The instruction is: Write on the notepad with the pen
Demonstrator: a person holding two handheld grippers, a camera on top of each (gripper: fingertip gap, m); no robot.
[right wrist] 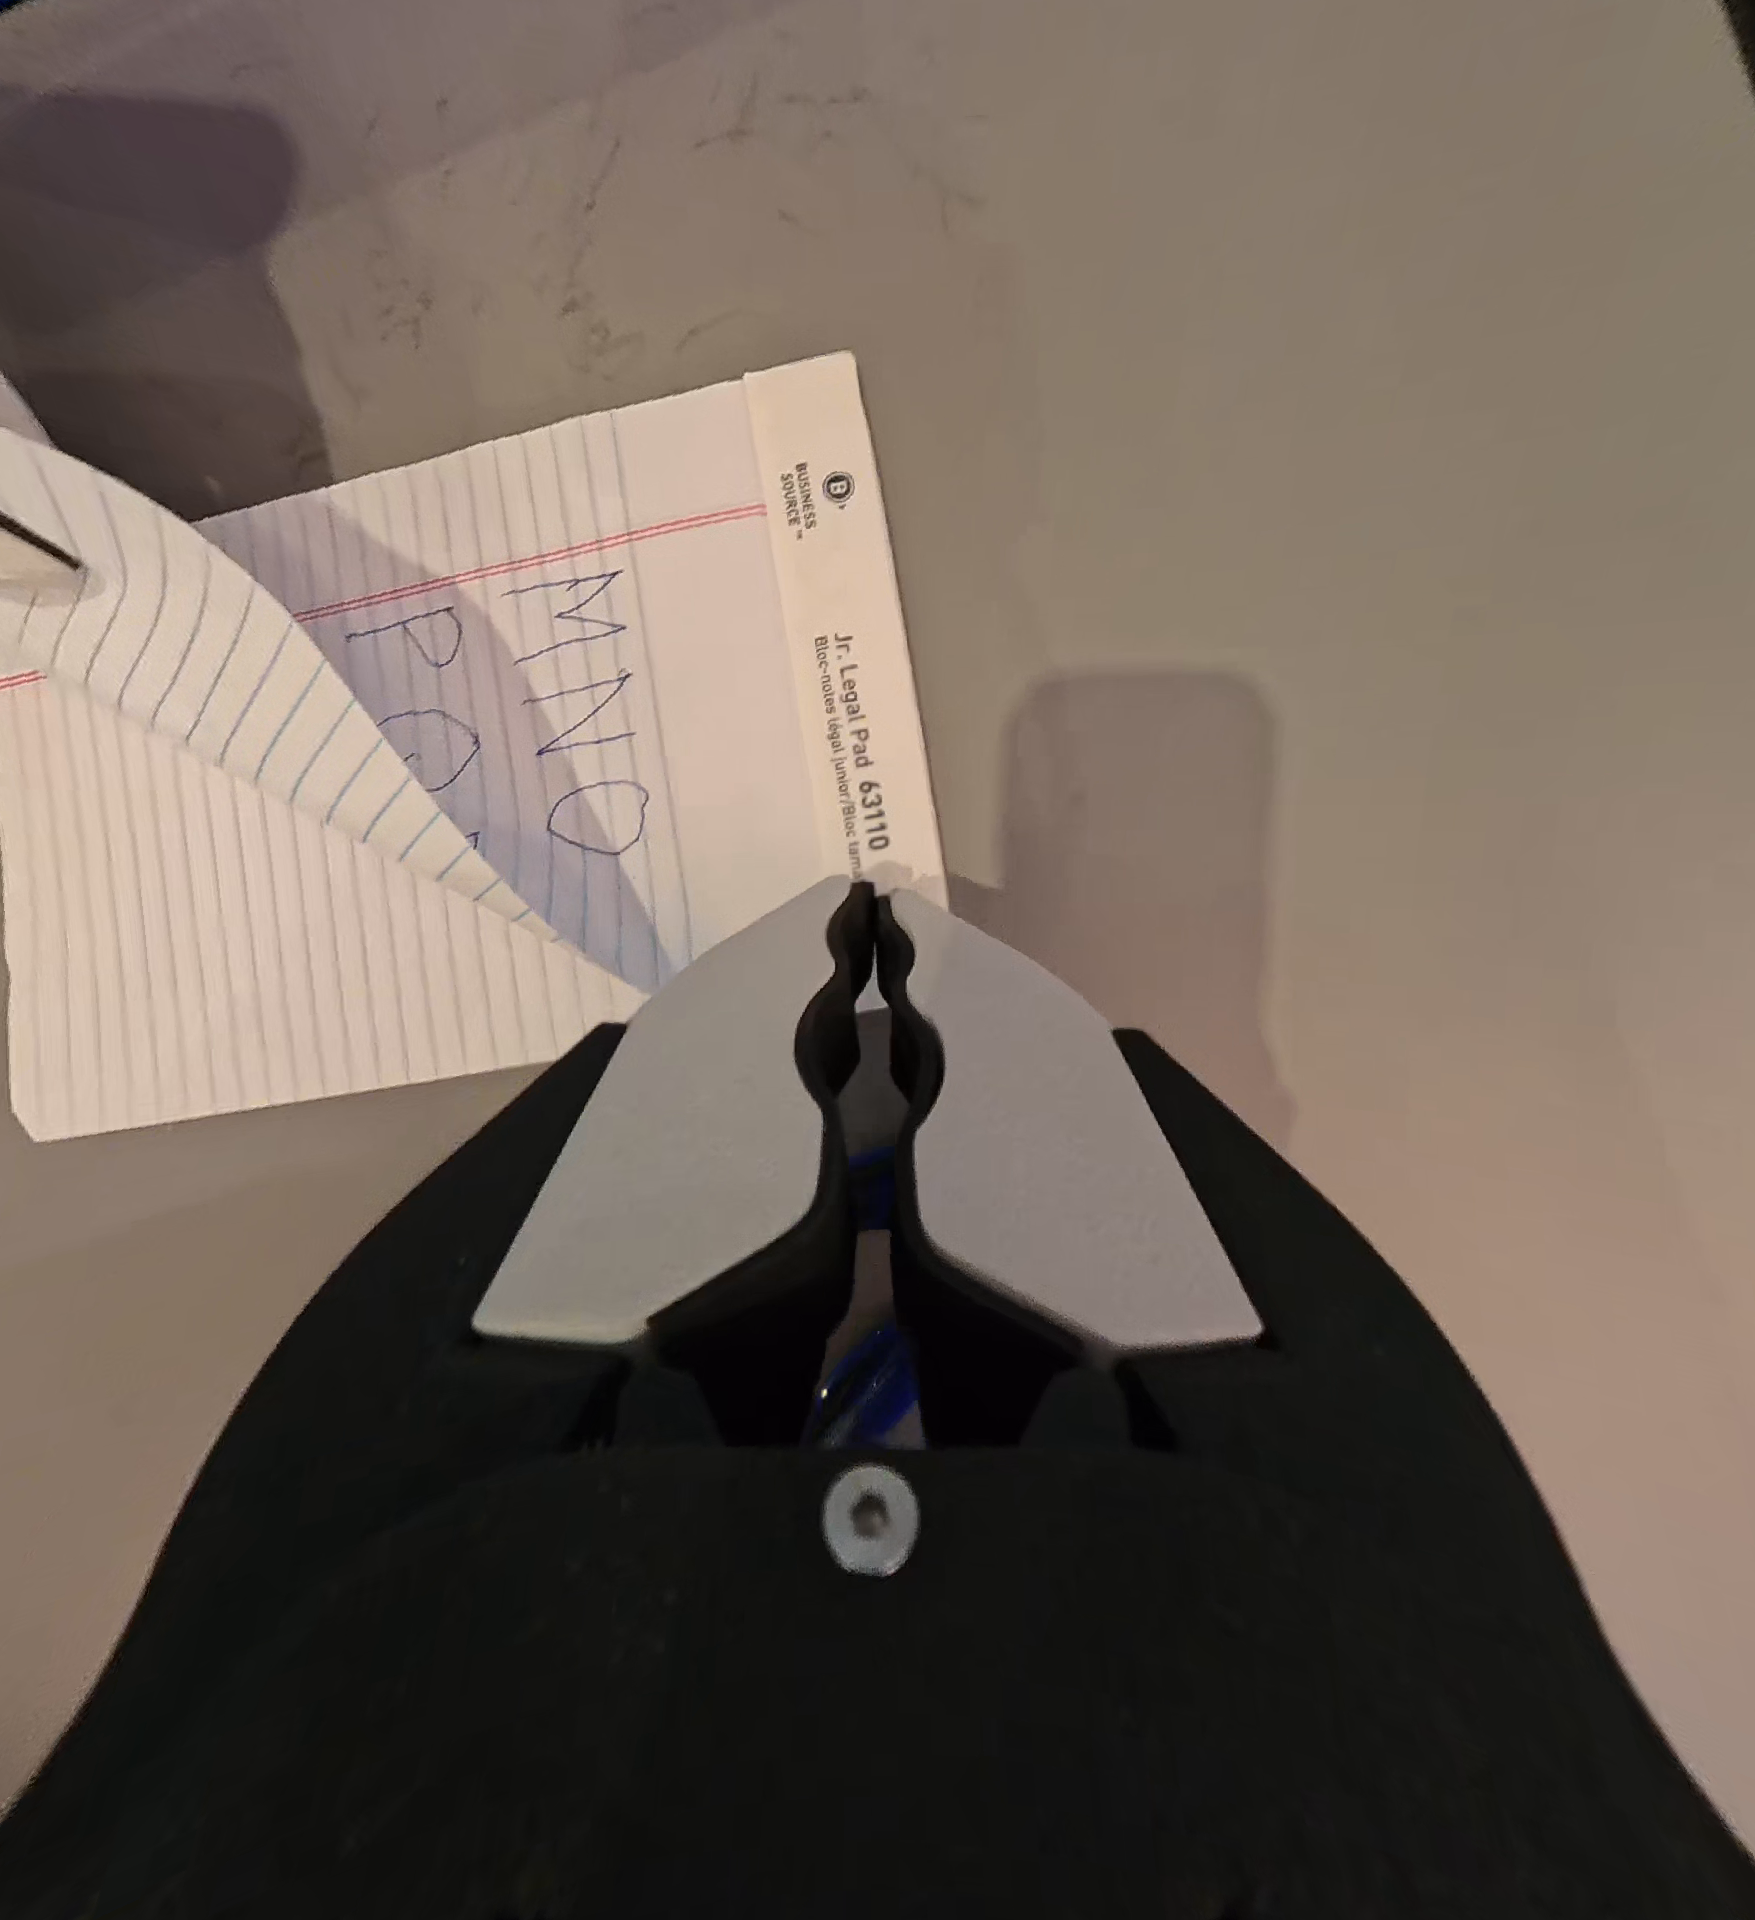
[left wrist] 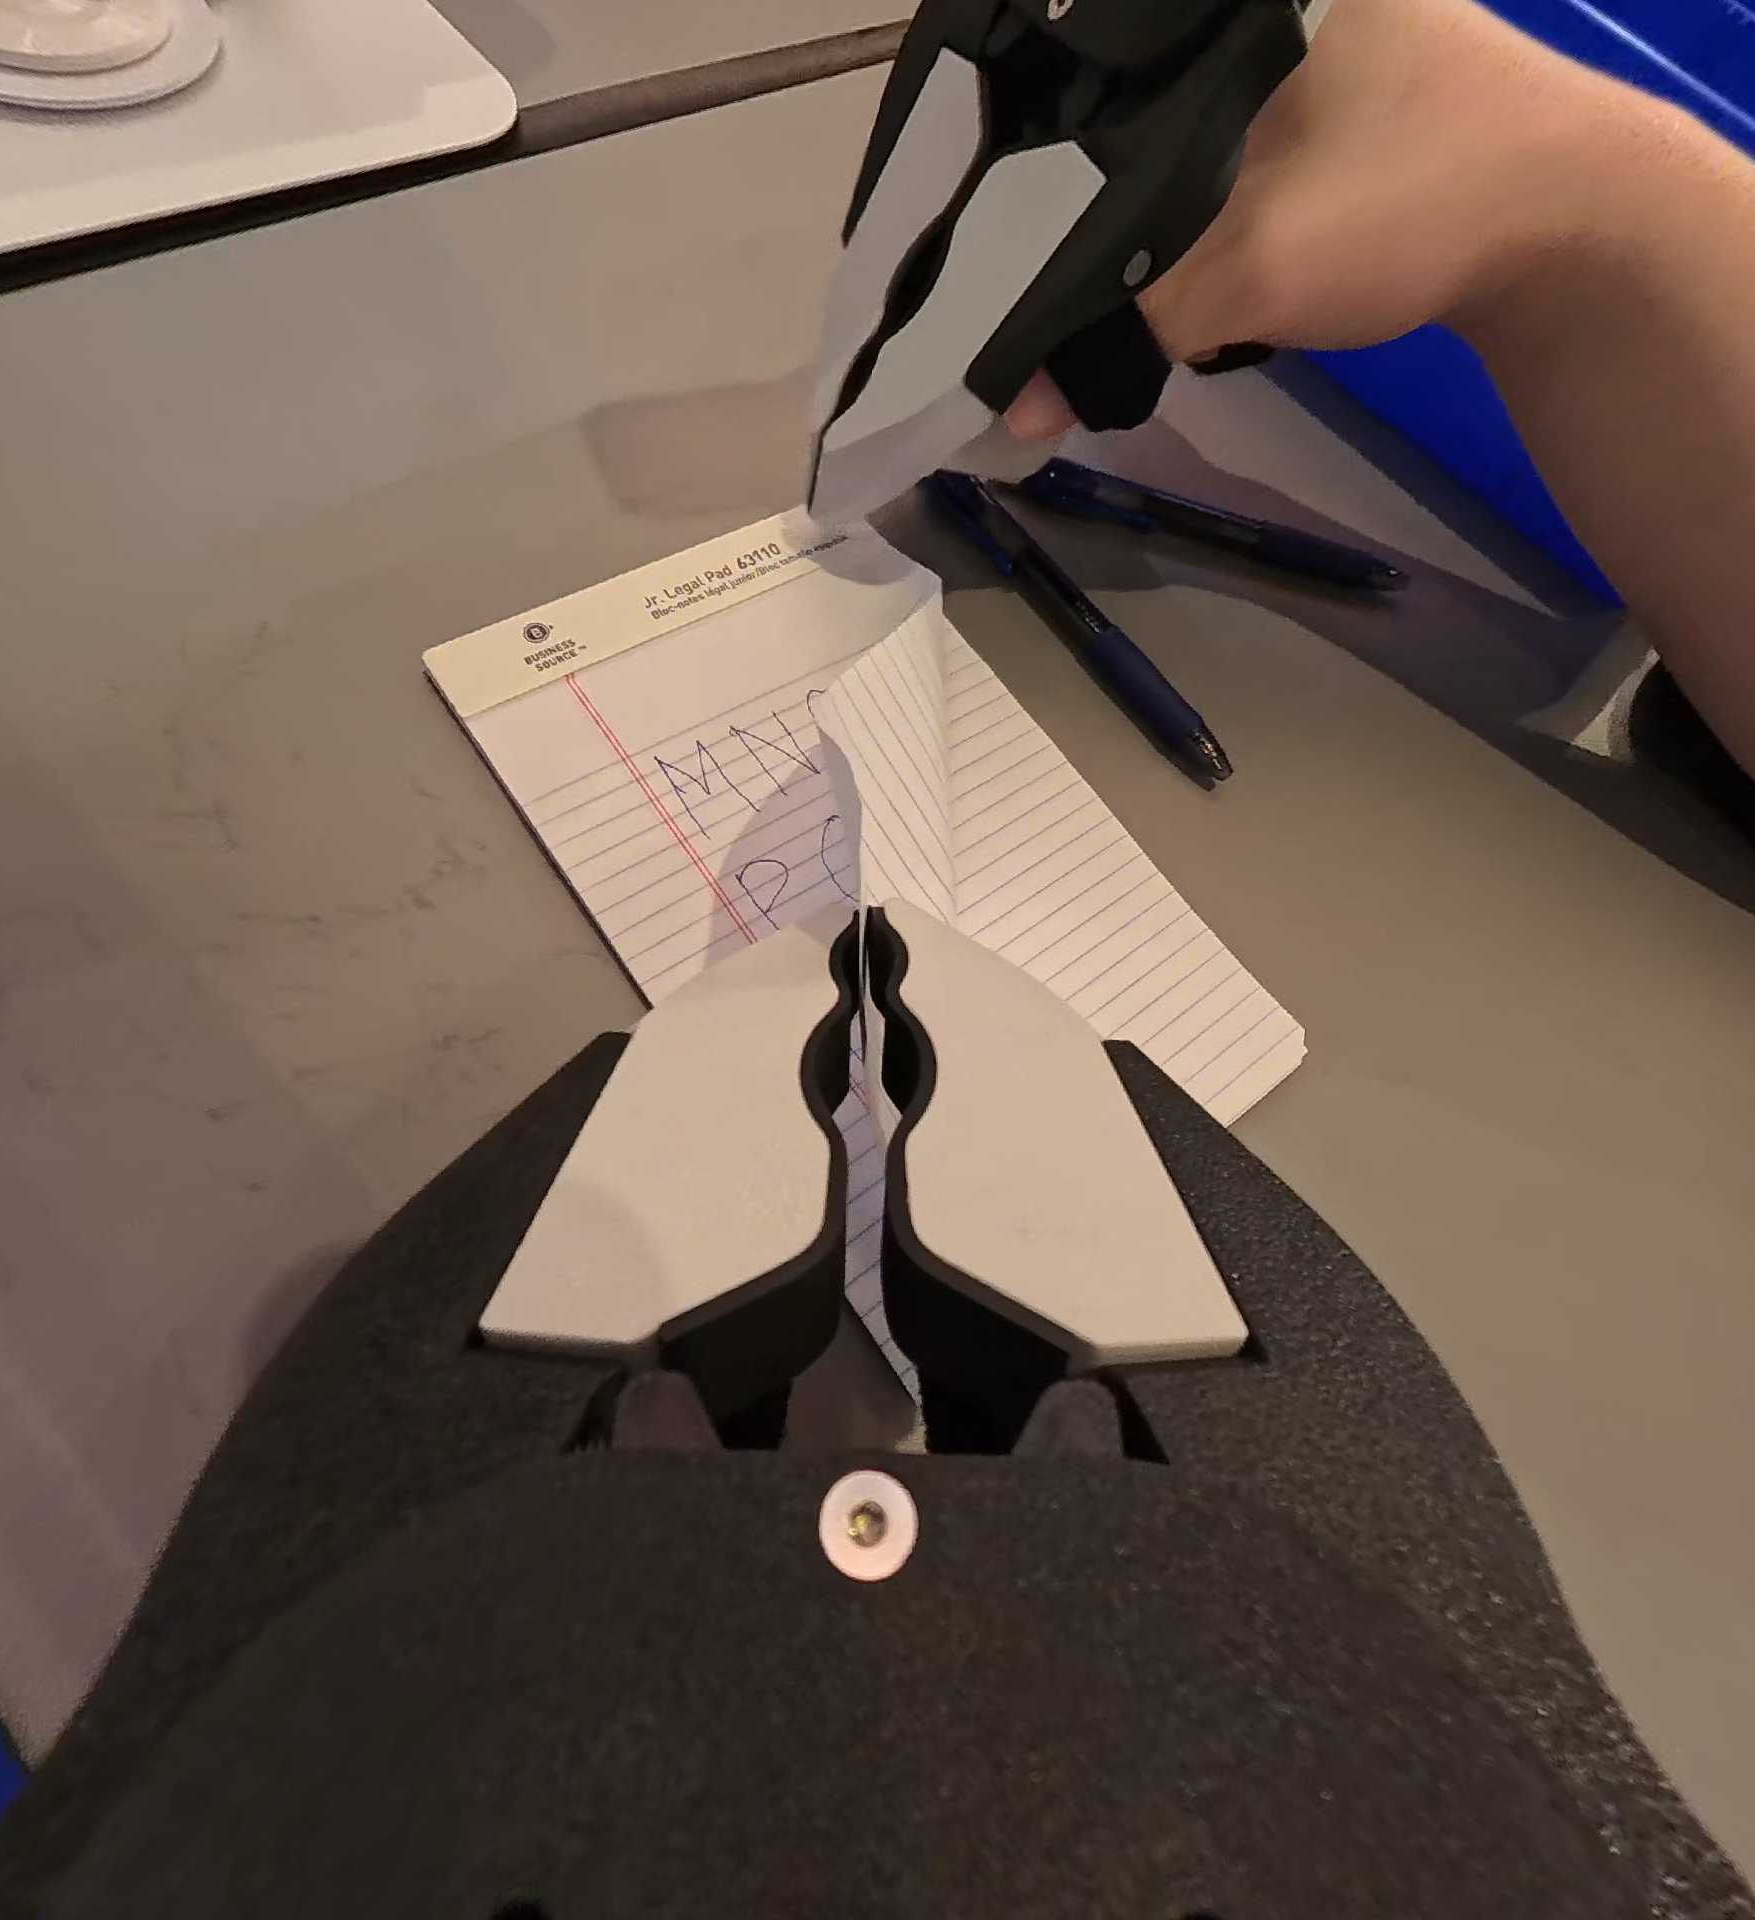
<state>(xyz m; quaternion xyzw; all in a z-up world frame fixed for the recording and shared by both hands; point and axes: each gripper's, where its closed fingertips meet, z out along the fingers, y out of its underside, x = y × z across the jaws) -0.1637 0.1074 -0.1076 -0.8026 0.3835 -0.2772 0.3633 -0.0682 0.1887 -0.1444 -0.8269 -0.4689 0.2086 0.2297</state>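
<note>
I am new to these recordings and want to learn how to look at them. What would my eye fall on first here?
First, the top sheet of the notepad on the grey table: it is peeled up, pinched in the shut left tool, with blue handwriting beneath. The right tool, also shut, presses on the pad's top corner. Beside the pad lie two blue pens, untouched.

— What colour is the notepad [left wrist: 1112, 894]?
— White, ruled in pale blue, a red margin line, cream header band, blue ink marks.
— The pens [left wrist: 1091, 634]?
— Dark blue. The desk [left wrist: 229, 727] is grey, scuffed.
— The claws?
— Grey on black.
</note>
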